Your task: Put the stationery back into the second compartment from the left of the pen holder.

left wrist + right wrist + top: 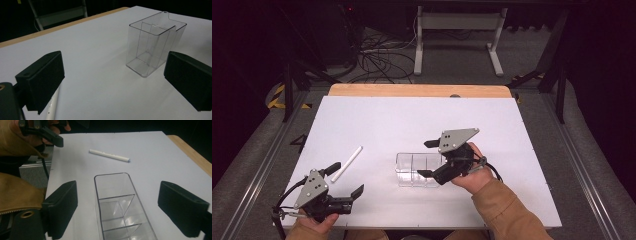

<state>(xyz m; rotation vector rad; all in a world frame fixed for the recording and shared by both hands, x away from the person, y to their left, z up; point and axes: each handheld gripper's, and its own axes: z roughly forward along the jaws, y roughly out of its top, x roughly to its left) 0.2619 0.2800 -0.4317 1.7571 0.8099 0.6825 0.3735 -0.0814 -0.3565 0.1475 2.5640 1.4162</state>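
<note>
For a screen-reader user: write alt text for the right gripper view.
The right gripper hangs open above a clear plastic organizer with dividers, on a white table. Beyond it lies a white pen; the left gripper is at top left.

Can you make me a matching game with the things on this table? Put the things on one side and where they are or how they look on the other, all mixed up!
Things:
1. thin white pen
2. clear plastic box with dividers
3. left tongs
4. right tongs

Descriptions:
A. open, at one end of the see-through container
B. standing upright in the middle of the white table
C. lying flat beyond the left hand
D. open with nothing between them, near the table's front edge

Pairs: 1-C, 2-B, 3-D, 4-A
</note>
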